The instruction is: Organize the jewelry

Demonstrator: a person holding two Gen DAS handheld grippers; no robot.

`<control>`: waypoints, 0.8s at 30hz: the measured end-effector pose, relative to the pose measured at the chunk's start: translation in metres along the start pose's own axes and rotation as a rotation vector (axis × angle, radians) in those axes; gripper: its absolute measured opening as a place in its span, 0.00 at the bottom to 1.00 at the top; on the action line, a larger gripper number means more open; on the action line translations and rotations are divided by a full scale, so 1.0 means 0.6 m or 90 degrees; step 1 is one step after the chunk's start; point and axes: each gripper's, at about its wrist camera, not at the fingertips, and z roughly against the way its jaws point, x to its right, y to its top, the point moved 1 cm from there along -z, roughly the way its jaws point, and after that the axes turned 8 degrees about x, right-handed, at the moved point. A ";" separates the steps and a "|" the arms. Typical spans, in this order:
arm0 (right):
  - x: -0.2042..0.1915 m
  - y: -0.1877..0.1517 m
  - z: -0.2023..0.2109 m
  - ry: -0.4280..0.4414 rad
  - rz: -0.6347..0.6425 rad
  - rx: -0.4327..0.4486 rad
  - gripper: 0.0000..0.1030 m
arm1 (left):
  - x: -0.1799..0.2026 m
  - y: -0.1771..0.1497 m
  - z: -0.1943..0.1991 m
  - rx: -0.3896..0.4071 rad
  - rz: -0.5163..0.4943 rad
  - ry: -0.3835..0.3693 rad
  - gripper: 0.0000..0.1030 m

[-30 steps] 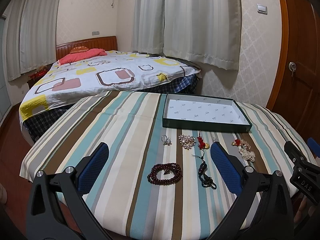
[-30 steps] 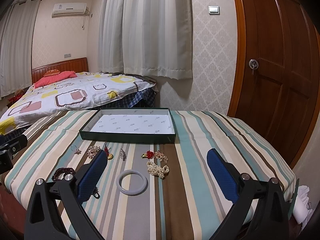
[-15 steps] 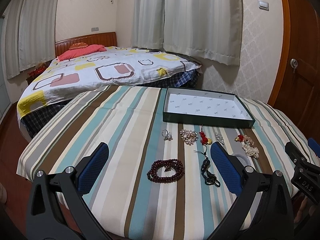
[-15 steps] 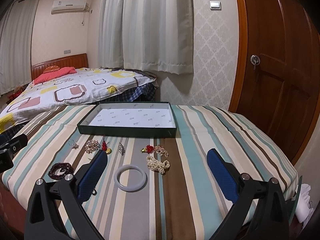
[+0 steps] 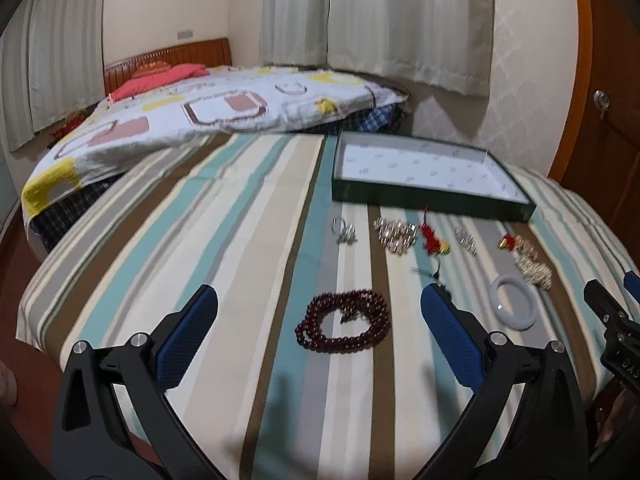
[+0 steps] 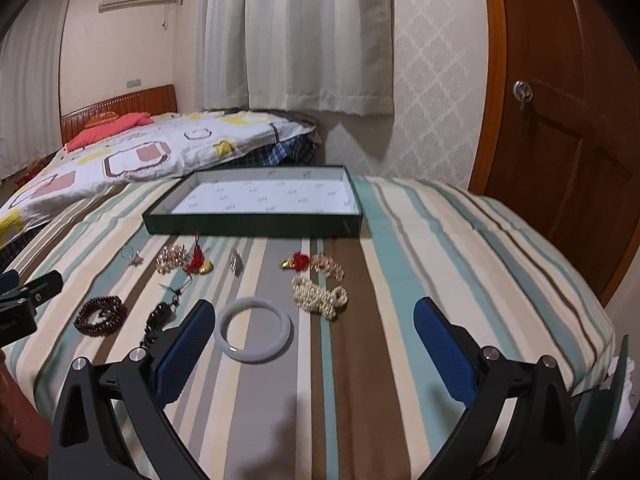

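Just ahead of my left gripper (image 5: 319, 312), between its spread blue pads, lies the dark red beaded bracelet (image 5: 343, 327), coiled in loose loops on the striped cloth of the bench (image 5: 224, 216). My right gripper (image 6: 308, 324) is spread wide too, empty, with the pale grey-white jade bangle (image 6: 253, 329) lying flat just inside its left pad and the cream pearl cluster (image 6: 319, 297) a little further ahead. Nothing is in the shallow dark green tray with the white printed lining (image 6: 256, 227), which sits beyond the row of small pieces, so I judge the sorting has barely begun and the step in hand is the first pick.

I would take the beads with the left. They are limp and will sag, so I want the pads to close across the thickest bunch of loops, low against the cloth, rather than on a single strand that could slip out. The cloth may pucker if I press too hard, so I would come down gently and square.

For the right, the bangle is rigid and smooth. I would tilt so one pad goes inside the ring and one outside, pinching the band, because squeezing across the whole ring from outside looks likely to make it skate away.

The black cord pendant (image 6: 158, 318) lies right beside the right gripper's left pad; I must avoid snagging it. I would carry each piece high over the gold and red charms (image 6: 199, 262) ahead and set it down inside the tray.
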 end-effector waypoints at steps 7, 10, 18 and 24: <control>-0.002 -0.023 -0.032 0.011 0.000 -0.039 0.94 | 0.003 -0.024 -0.060 -0.057 -0.007 -0.004 0.83; -0.004 -0.028 -0.043 0.015 0.001 -0.052 0.94 | 0.005 -0.032 -0.082 -0.075 -0.011 -0.004 0.83; -0.010 -0.034 -0.063 0.024 0.001 -0.072 0.94 | 0.009 -0.044 -0.119 -0.106 -0.013 -0.014 0.83; -0.013 -0.034 -0.071 0.028 0.004 -0.075 0.94 | 0.008 -0.043 -0.128 -0.105 -0.002 -0.035 0.73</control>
